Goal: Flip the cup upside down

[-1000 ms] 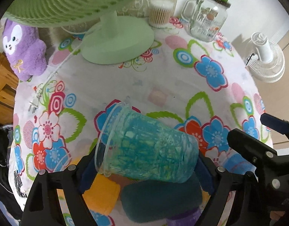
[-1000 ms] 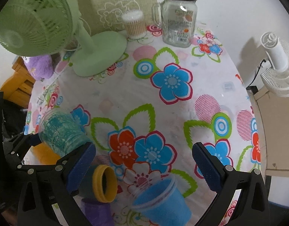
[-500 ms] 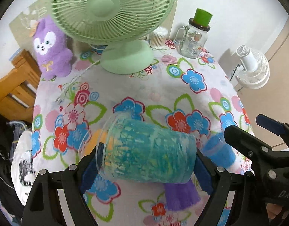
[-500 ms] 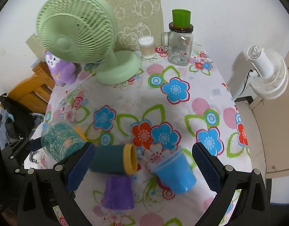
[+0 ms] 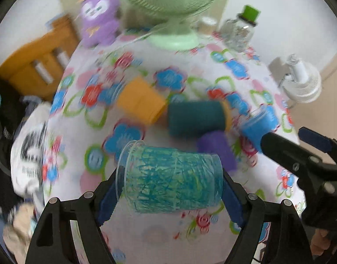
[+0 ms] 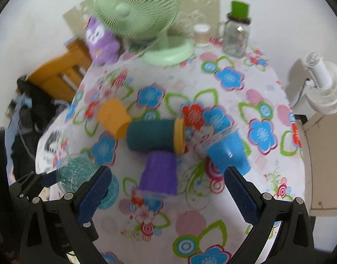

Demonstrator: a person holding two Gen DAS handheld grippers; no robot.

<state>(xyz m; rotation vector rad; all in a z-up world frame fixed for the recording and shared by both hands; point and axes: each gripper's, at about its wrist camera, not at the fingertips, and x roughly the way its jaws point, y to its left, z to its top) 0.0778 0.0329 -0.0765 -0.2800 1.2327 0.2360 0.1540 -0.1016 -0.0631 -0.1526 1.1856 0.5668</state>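
My left gripper [image 5: 168, 189] is shut on a clear plastic cup with teal scribbles [image 5: 173, 180], held sideways above the table with its rim to the left. The cup also shows at the lower left of the right wrist view [image 6: 80, 176]. My right gripper [image 6: 166, 189] is open and empty, above a purple cup [image 6: 159, 173] that stands upside down. A blue cup [image 6: 228, 151], a dark teal cup with a yellow rim [image 6: 155, 135] and an orange cup [image 6: 113, 118] lie on their sides on the flowered tablecloth [image 6: 234, 198].
A green desk fan [image 6: 146, 15], a purple plush toy [image 6: 102, 39], a glass jar with a green lid [image 6: 236, 35] and a cotton-swab tub [image 6: 201, 35] stand at the back. A white fan [image 6: 322, 88] stands off the table's right edge, a wooden chair [image 6: 60, 79] off the left.
Both grippers have risen and pulled back from the table, so more of it shows. The teal-scribbled cup stays in my left gripper, lying sideways.
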